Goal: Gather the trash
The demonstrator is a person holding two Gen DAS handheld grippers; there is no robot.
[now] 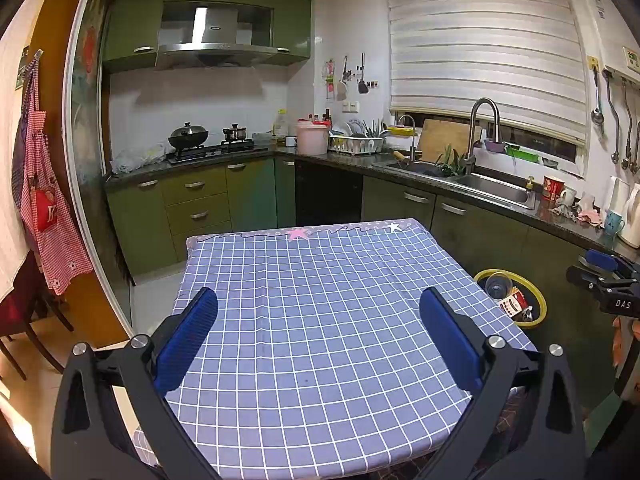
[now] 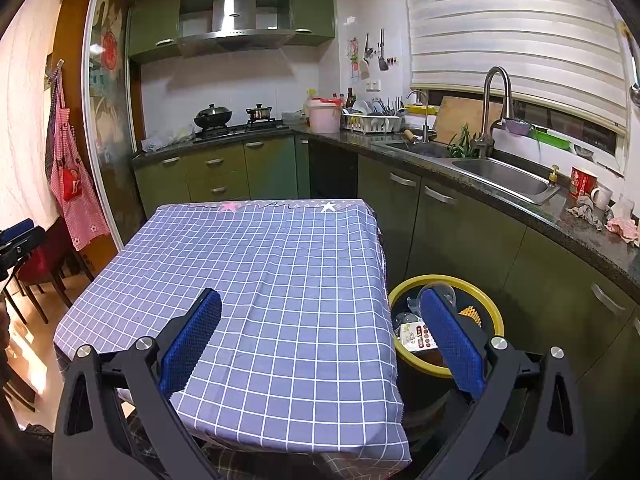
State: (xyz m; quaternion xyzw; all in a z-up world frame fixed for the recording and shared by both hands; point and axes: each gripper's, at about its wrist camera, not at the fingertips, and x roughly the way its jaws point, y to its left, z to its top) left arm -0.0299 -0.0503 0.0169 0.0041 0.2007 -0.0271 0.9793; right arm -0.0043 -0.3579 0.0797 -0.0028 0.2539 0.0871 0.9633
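The worktop [image 1: 320, 300] under its blue checked cloth lies bare beneath both tongs. Beside its right edge stands a yellow-rimmed bin [image 2: 496, 320] holding the trash [image 2: 418, 336], a clear cup and printed wrappers. Left tongs [image 1: 318, 332] and right tongs [image 2: 320, 336] gape wide apart, gripping nothing.

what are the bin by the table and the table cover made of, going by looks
Bin: probably plastic, a dark body with a glossy yellow rim that catches the light. Table cover: looks like woven fabric, matte lilac with a white grid, with soft creases and draped corners.
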